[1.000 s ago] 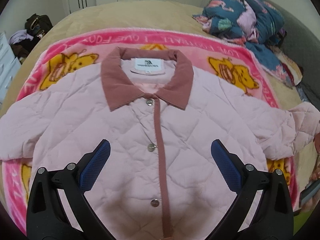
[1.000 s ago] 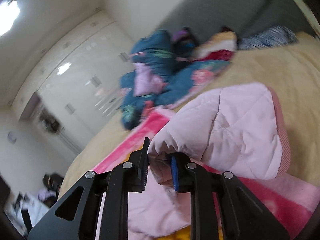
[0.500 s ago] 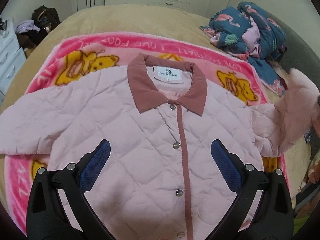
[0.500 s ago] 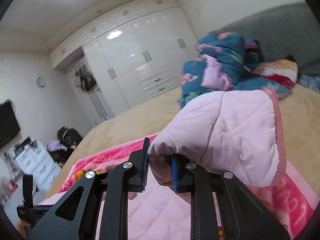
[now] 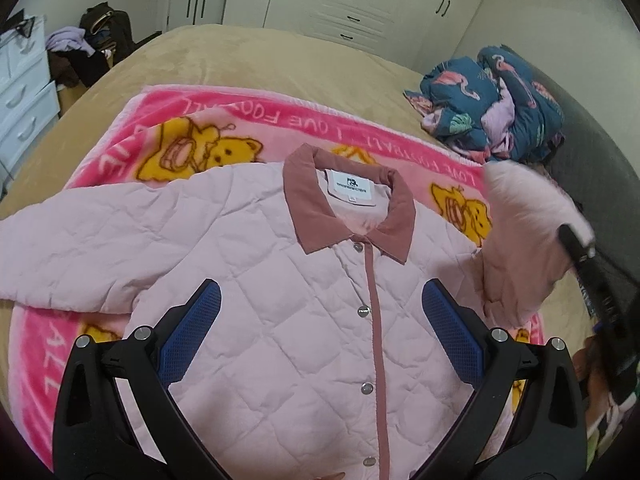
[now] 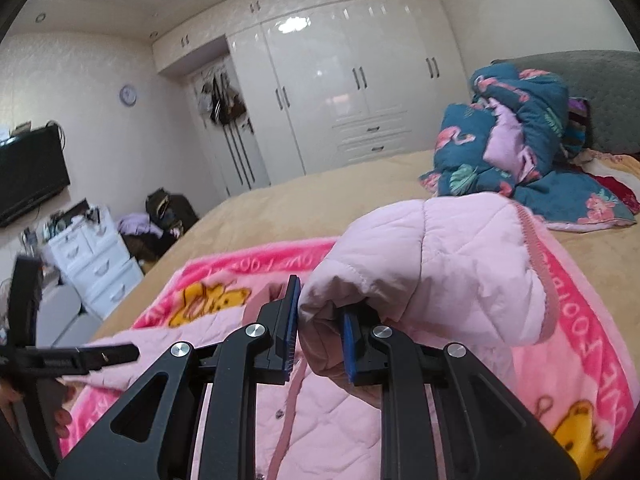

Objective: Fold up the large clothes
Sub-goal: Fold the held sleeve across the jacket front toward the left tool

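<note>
Quilted pale-pink jacket [image 5: 256, 280] with a dusty-rose corduroy collar [image 5: 348, 216] lies face up and snapped shut on a bright pink fleece blanket [image 5: 208, 120] printed with yellow cartoon bears, which is spread over a tan bed [image 5: 248, 56]. In the left wrist view the collar sits just above centre, toward 12 o'clock, with a white label [image 5: 352, 191] inside it and a dusty-rose placket with silver snaps [image 5: 363, 312] running down toward 6 o'clock. One sleeve stretches flat toward 9 o'clock. The left tool [image 5: 320, 336] hangs above the jacket's chest with its blue-padded fingers spread wide and nothing between them. Toward 3 o'clock the other sleeve [image 5: 520, 240] is lifted clear of the blanket and bent over, with the right tool's black body showing at its far side. In the right wrist view the right tool [image 6: 322, 334] is pressed together on a fold of that sleeve's quilted fabric [image 6: 440, 268] near the ribbed pink cuff edge [image 6: 538, 264], the puffed cloth bulging toward 1 o'clock above the fingers. A crumpled teal flamingo-print quilt [image 5: 500, 104] lies on the bed toward 2 o'clock, well apart from the jacket. White wardrobe doors [image 6: 340, 80] stand behind the bed.
</note>
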Action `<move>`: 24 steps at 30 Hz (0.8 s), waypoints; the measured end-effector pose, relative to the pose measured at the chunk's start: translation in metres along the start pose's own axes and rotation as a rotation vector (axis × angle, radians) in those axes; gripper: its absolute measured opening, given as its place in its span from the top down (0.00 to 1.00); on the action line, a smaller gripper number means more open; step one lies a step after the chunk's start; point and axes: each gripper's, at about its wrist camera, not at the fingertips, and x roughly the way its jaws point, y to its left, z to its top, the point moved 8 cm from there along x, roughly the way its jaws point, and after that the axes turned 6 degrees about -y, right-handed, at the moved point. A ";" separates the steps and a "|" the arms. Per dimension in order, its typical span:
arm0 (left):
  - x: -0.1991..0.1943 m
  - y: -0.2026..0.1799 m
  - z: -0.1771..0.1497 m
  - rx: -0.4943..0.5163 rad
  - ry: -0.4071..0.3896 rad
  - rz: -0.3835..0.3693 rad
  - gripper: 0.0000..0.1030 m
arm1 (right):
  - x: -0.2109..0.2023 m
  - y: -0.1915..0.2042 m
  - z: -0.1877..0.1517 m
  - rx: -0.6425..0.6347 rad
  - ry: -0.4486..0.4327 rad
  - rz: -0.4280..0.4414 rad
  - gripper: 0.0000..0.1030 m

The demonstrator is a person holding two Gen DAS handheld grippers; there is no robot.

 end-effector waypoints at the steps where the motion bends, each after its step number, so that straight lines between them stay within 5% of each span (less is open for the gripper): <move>1: -0.001 0.002 0.000 -0.005 -0.002 -0.003 0.08 | 0.005 0.005 -0.005 -0.001 0.018 0.005 0.83; 14: 0.007 0.015 -0.023 -0.046 0.045 -0.029 0.08 | 0.062 0.055 -0.123 -0.021 0.269 0.047 0.81; 16: 0.014 0.014 -0.031 -0.041 0.071 -0.035 0.08 | 0.063 0.053 -0.140 0.022 0.299 0.058 0.78; 21: 0.033 0.005 -0.049 -0.046 0.137 -0.056 0.08 | 0.051 0.032 -0.175 0.264 0.381 0.081 0.50; 24: 0.041 0.002 -0.054 -0.068 0.157 -0.071 0.08 | 0.032 0.010 -0.183 0.398 0.361 0.046 0.43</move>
